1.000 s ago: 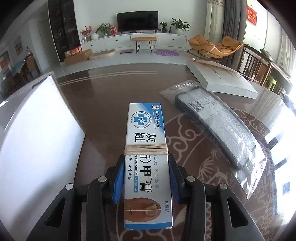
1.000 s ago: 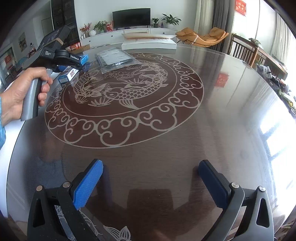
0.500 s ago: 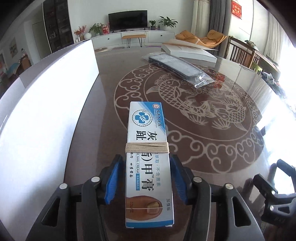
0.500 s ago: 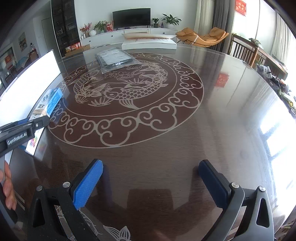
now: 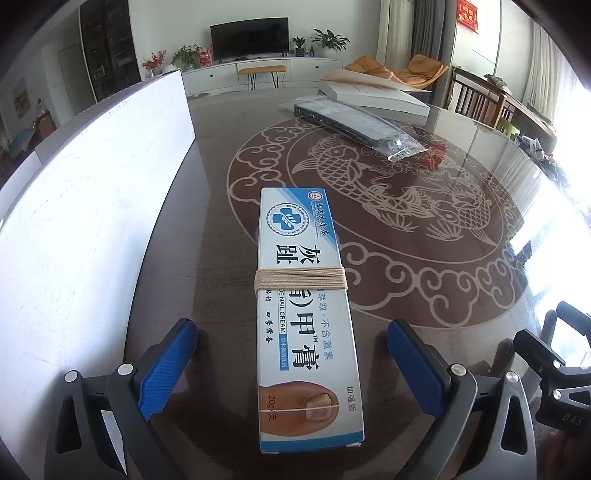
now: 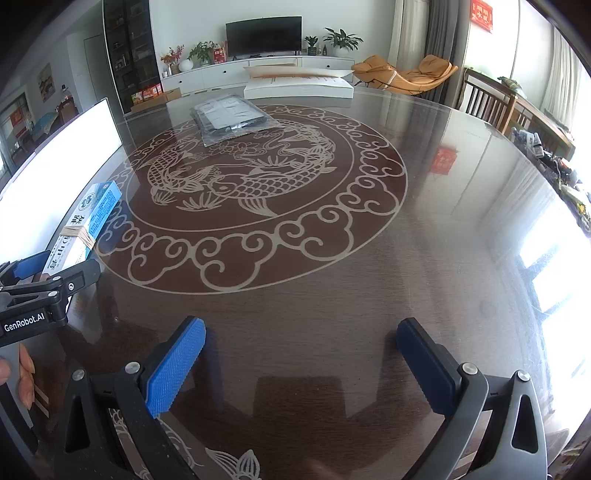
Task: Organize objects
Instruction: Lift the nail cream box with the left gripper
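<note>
Beside the white board (image 5: 92, 206), on the dark table (image 5: 424, 302): nail cream box (image 5: 304, 317), lying flat between the blue pads (image 5: 168, 365) of the left gripper (image 5: 295, 369), just spread wide, clear of both. Right gripper (image 6: 301, 365) likewise gaping, empty.

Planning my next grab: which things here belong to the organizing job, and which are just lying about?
Job:
nail cream box, lying between the open left gripper
bagged black item
flat white box
white board

Lying about:
TV
plants
orange lounger
</note>
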Available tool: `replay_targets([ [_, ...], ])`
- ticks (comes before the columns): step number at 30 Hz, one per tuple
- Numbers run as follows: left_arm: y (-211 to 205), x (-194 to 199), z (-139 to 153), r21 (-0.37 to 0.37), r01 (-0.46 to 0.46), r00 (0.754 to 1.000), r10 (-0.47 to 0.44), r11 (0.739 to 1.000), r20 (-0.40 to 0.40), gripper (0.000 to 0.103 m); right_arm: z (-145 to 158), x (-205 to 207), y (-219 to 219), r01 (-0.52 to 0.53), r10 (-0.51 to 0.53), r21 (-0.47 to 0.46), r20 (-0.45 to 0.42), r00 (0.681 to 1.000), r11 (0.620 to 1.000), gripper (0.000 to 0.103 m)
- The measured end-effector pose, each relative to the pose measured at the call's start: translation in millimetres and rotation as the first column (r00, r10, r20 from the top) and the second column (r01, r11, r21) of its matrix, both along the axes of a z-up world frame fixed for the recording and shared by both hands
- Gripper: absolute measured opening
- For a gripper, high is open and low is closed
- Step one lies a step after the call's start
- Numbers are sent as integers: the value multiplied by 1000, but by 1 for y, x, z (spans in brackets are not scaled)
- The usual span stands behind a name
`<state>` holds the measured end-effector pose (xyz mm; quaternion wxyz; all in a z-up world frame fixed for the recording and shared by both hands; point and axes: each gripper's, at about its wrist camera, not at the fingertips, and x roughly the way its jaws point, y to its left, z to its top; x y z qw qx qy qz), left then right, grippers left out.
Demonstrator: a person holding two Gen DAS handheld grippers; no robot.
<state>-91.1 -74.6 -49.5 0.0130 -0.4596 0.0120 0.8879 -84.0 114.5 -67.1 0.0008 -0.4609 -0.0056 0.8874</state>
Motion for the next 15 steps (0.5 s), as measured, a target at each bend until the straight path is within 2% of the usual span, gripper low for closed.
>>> replay_targets([
  [15, -1, -3, 0, 9, 23, 1000, -23, 1000, -3, 103, 0, 0, -1, -22, 22, -4, 0, 1000, 1000, 103],
])
